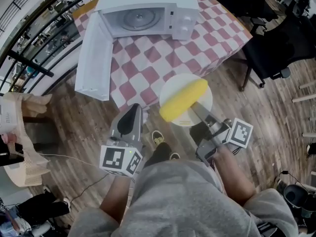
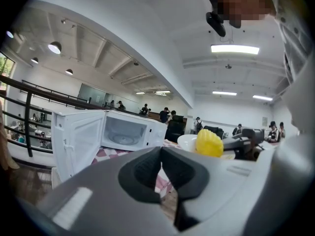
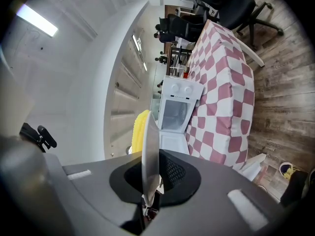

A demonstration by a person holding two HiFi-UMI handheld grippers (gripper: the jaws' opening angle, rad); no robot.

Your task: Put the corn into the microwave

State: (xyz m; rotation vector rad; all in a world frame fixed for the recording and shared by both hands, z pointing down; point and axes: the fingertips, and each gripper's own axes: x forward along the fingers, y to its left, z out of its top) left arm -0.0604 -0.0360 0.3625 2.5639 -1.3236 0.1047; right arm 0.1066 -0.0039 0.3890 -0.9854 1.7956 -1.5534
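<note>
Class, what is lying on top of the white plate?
One yellow corn cob lies across the plate. The plate's surface directly beneath the cob is covered and cannot be seen.

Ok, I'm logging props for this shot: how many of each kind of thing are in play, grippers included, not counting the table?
microwave: 1
plate: 1
corn: 1
grippers: 2 (left gripper, right gripper)
total: 5
</note>
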